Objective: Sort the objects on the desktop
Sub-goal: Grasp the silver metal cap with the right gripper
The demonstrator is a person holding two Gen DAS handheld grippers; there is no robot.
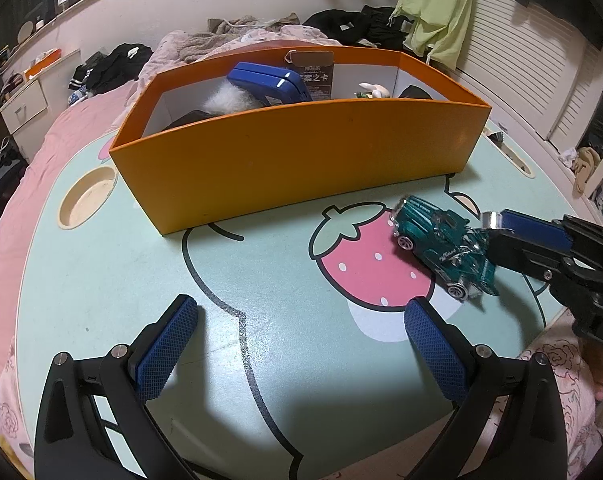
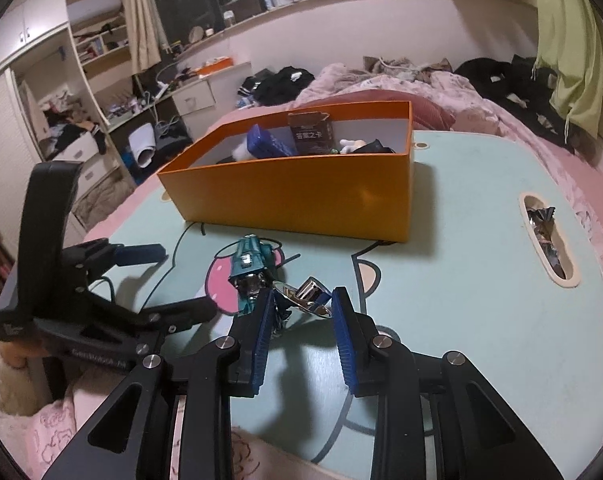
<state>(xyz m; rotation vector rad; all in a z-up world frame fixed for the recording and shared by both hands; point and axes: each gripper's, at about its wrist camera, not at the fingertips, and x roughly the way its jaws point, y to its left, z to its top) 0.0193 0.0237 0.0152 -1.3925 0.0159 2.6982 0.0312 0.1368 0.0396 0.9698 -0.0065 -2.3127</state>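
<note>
We see the left gripper [image 1: 299, 322] hovering over the mint bench [image 1: 261, 352], its jaws spread wide with nothing between them. The right gripper [image 2: 301, 308] reaches in low; its jaws stand narrow. In the right wrist view a shiny metal clip [image 2: 307, 298] lies in the gap, but we cannot tell whether the pads press it or the teal toy car [image 1: 441, 246] just ahead, since the car's rear is hidden behind one blue pad. The car sits on the bench's strawberry print [image 1: 365, 264], near the orange box [image 1: 293, 160]. The box wall cuts off its contents: a blue case [image 1: 267, 82], a dark card [image 1: 315, 80], a white tuft.
</note>
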